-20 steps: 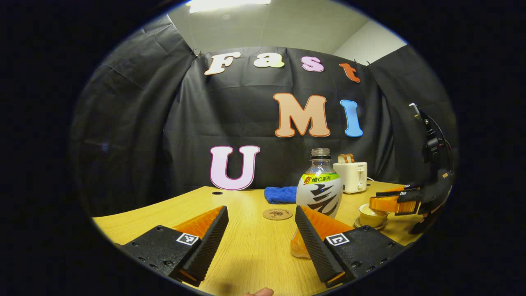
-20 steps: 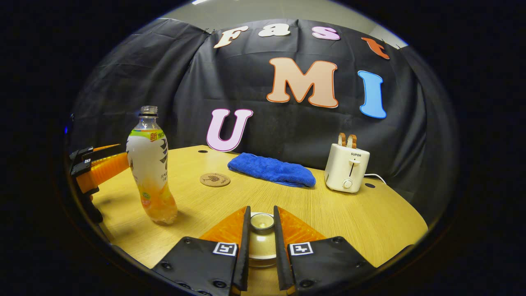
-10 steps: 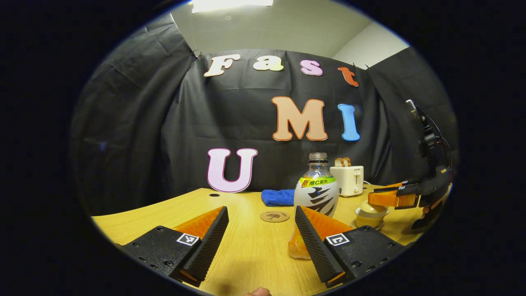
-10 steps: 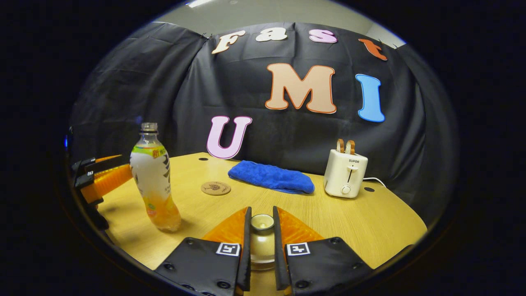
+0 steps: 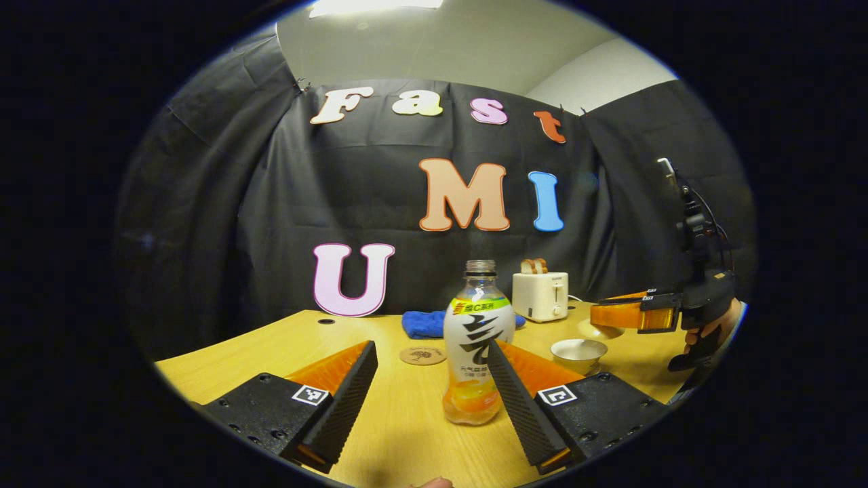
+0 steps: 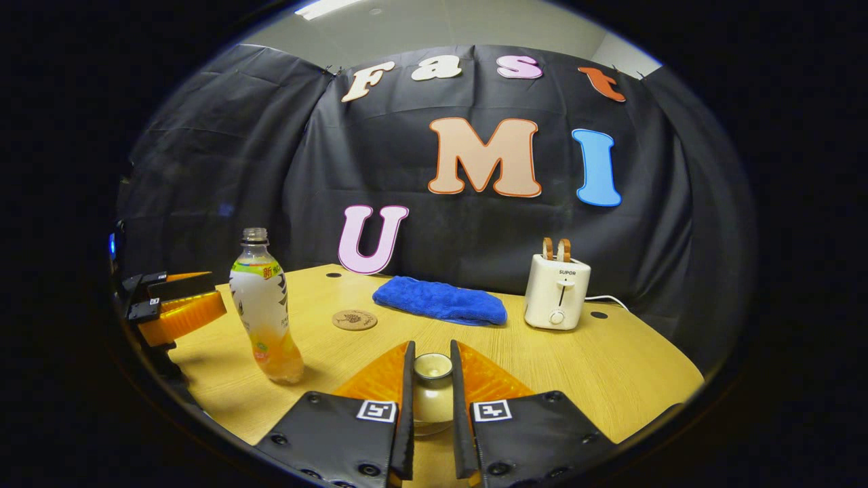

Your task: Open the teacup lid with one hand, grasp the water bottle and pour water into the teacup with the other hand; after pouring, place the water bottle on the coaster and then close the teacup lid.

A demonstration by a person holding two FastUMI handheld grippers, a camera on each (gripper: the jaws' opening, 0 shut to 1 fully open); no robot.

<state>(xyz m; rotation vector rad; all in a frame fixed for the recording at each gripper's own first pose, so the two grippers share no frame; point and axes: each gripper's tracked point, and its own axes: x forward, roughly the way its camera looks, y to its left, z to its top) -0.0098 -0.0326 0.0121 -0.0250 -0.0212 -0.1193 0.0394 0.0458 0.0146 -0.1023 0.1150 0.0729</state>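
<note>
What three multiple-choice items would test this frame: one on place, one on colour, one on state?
1. Where does the coaster lie?
A. Under the water bottle
B. Bare on the table, between the water bottle and the cloth
C. On top of the toaster

2. What colour is the folded cloth?
A. Blue
B. Red
C. White

3. What is the state of the teacup?
A. Lid on
B. Tipped over
C. Uncovered, with the lid held off it

Key: 1 B, since the water bottle stands on the table apart from the coaster. 2 A, the cloth near the toaster is plainly blue. 3 C, the right gripper has its jaws closed on the lid, while the left gripper is open near the bottle.
</note>
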